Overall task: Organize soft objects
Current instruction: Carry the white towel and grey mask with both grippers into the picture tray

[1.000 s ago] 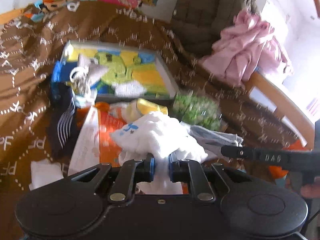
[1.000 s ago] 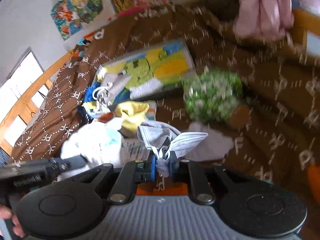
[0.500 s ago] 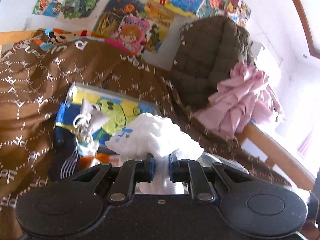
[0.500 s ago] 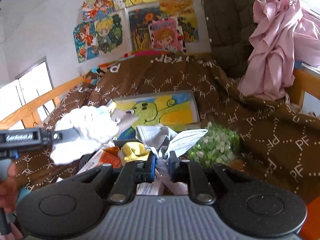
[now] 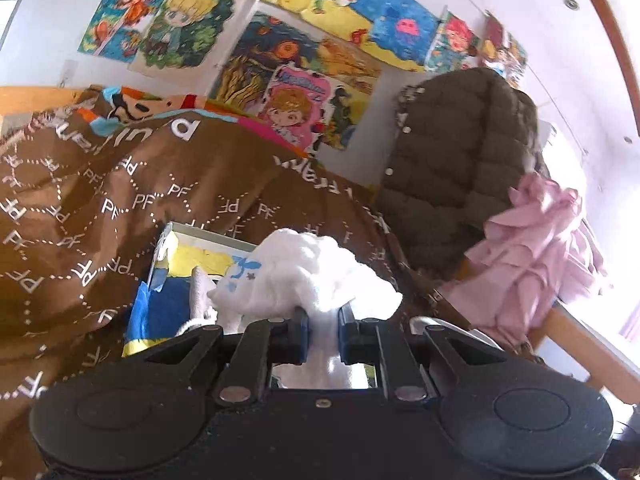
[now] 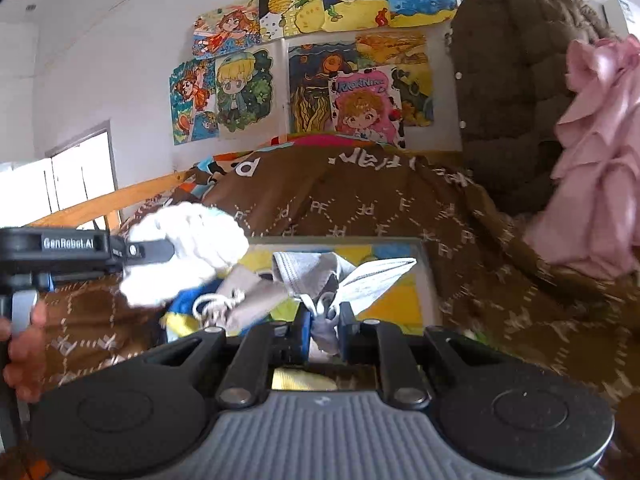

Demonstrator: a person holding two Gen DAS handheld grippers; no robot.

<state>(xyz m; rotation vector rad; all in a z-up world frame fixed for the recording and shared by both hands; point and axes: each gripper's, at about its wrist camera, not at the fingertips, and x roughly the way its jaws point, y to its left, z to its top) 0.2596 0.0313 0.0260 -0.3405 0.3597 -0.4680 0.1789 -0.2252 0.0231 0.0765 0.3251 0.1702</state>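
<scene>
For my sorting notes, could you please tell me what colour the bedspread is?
Brown bedspread with white dotted lines and "PF" letters, clearest in the right wrist view.

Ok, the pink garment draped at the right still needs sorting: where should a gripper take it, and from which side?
Probably the ruffled fold bunched at the top of the pink garment, coming from the front. The cloth hangs loose there over the wooden rail, so the fingers can close on a thick gather. Both grippers are full now, the left gripper on the white cloth.

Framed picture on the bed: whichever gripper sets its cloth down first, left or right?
Right, probably. The right gripper holds the grey garment directly above the framed picture; the left gripper holds the white cloth off to its side.
</scene>
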